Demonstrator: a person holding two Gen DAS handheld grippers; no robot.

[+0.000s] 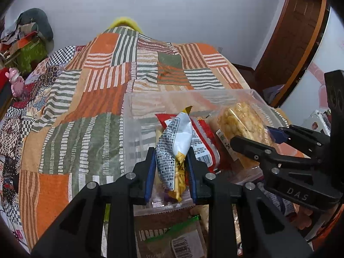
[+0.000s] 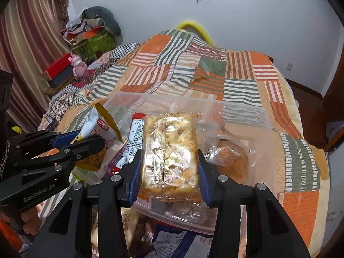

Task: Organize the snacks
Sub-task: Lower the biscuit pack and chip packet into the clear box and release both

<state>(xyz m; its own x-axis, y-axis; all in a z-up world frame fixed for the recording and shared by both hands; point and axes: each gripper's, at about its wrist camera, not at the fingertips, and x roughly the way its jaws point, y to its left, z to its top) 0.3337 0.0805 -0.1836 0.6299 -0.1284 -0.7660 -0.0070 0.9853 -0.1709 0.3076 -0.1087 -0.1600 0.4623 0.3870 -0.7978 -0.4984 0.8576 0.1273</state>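
My left gripper (image 1: 171, 161) is shut on a white-and-yellow bag of stick snacks (image 1: 175, 148) and holds it over a clear plastic bin (image 1: 129, 116) on the bed. My right gripper (image 2: 169, 167) is shut on a clear pack of golden puffed pastry (image 2: 169, 150) and holds it over the same bin (image 2: 243, 107). Each gripper shows in the other's view: the right one (image 1: 258, 137) beside the pastry pack (image 1: 243, 124), the left one (image 2: 86, 137) with the stick bag (image 2: 101, 129). A red-and-white packet (image 1: 204, 142) lies in the bin.
A patchwork quilt (image 1: 96, 107) covers the bed under the bin. More snack packets lie in front of the bin, one with a green strip (image 1: 178, 234). A clear bag of brown biscuits (image 2: 230, 159) sits in the bin. Boxes and clutter (image 2: 90, 38) stand at the far left.
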